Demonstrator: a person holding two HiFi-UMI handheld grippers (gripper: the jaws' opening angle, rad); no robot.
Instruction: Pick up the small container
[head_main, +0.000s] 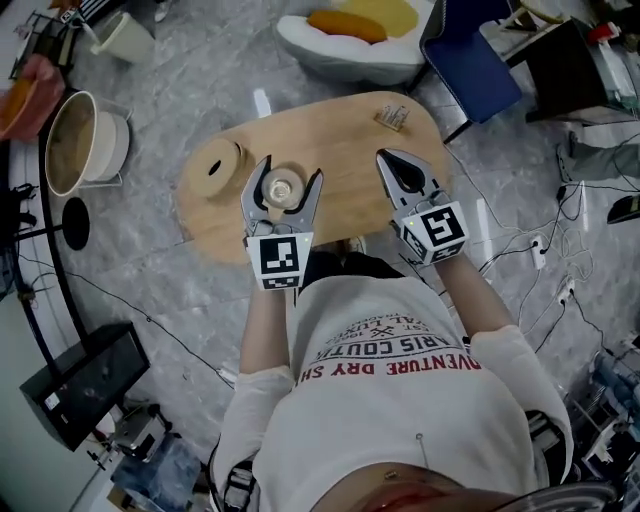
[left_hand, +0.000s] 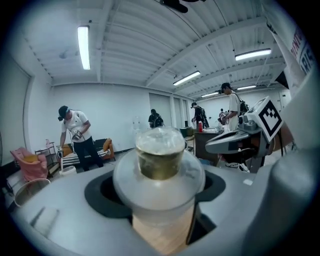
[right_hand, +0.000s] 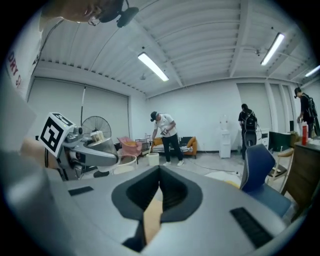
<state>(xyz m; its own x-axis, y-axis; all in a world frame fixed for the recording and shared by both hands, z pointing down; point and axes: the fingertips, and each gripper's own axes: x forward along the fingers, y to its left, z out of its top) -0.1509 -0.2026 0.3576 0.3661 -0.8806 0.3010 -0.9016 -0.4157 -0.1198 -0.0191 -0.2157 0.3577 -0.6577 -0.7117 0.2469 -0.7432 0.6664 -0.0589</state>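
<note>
Left gripper (head_main: 291, 172): jaws set on either side of the small container (head_main: 283, 187) and closed against it, near the middle of the wooden table (head_main: 330, 140); in the left gripper view the container fills the gap between the jaws, a clear round pot with a wide collar and a narrower top part holding something yellowish; whether its base rests on the table or hangs just above it cannot be told; marker cube (head_main: 279, 258) at the rear of this gripper, toward the person. Right gripper (head_main: 390, 160): jaws together, nothing between them, only a thin strip of the table showing through the slit in the right gripper view; positioned over the right part of the table, beside the left gripper and apart from it; marker cube (head_main: 437, 228) at its rear. Table: oval, light wood, on a grey marbled floor. Wooden ring (head_main: 218, 163): on the table's left part, near the left gripper but not touching it. Small block (head_main: 392, 117): near the table's far right edge, detail too small to tell. Pale bucket (head_main: 80, 140): on the floor, well left of the table. Blue chair (head_main: 470, 60): beyond the table's far right end.
</note>
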